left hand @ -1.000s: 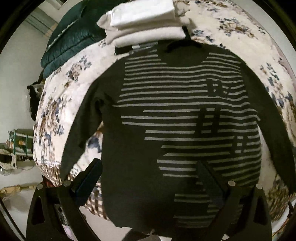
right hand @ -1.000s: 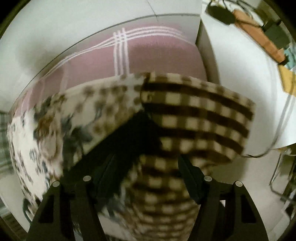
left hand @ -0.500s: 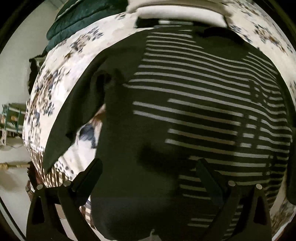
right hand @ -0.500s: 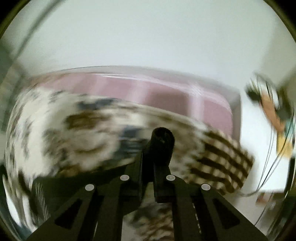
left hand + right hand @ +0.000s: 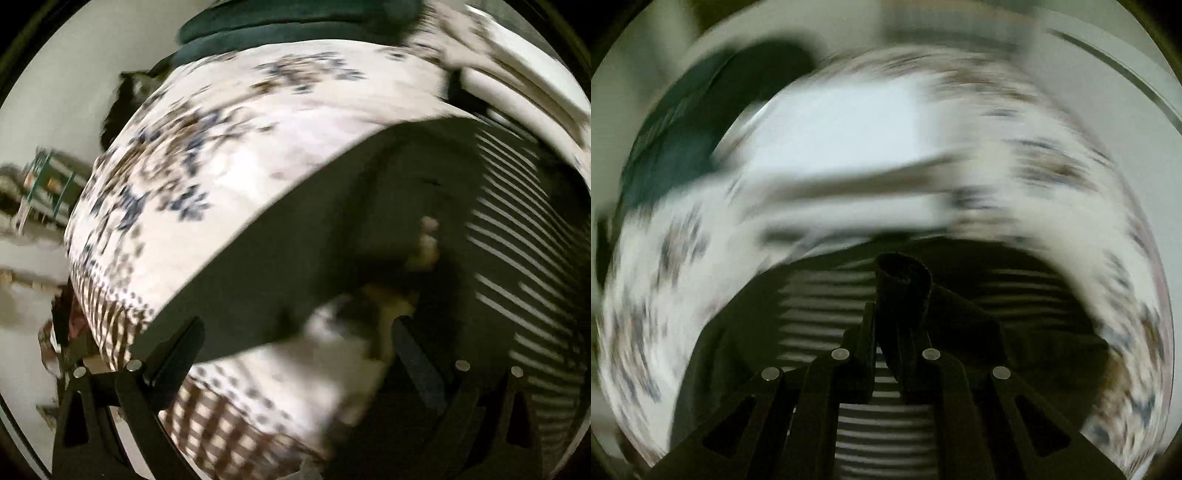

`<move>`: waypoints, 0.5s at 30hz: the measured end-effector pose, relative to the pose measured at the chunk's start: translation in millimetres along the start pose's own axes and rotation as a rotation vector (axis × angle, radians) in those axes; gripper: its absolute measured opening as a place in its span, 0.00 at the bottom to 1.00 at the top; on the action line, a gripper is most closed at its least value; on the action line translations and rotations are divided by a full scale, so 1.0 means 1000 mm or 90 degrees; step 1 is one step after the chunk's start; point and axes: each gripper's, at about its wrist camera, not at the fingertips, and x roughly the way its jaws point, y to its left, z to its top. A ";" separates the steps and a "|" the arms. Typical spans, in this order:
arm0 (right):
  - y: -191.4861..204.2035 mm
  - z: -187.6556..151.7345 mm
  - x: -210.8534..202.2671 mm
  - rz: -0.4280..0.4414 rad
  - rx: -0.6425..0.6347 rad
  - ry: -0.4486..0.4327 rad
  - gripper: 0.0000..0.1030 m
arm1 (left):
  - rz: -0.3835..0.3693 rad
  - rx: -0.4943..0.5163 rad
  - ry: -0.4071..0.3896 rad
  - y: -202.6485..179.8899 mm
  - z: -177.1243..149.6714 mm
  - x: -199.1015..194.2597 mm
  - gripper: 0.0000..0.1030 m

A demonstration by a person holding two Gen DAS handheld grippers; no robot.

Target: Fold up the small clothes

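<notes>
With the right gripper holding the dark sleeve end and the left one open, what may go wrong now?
1. The right gripper pinches only the rolled cuff of the striped sweater; it may slip out.
2. The left gripper is open near the other sleeve, so the body may drag and wrinkle.

**Floral bedspread under dim indoor light**

A bed [image 5: 236,155] fills most of both views, covered by a cream spread with blue and brown flower sprays and a brown checked border [image 5: 207,428] at its near edge. A dark green quilt [image 5: 295,18] is bunched at the far side. Beyond the bed stands a plain pale wall [image 5: 74,74], with blurred clutter [image 5: 40,192] low on the left. The right wrist view is heavily smeared; pale folded bedding [image 5: 842,140] shows there.
</notes>
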 end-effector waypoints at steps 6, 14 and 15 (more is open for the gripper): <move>0.151 -0.033 0.091 -0.013 -0.189 0.076 0.09 | 0.014 -0.033 -0.004 0.047 0.015 0.020 1.00; 0.056 -0.076 0.060 0.134 0.019 0.156 0.58 | -0.028 -0.002 -0.021 0.052 0.040 0.015 1.00; 0.026 -0.086 0.049 0.122 0.059 0.160 0.59 | -0.035 0.006 -0.023 0.047 0.044 0.013 1.00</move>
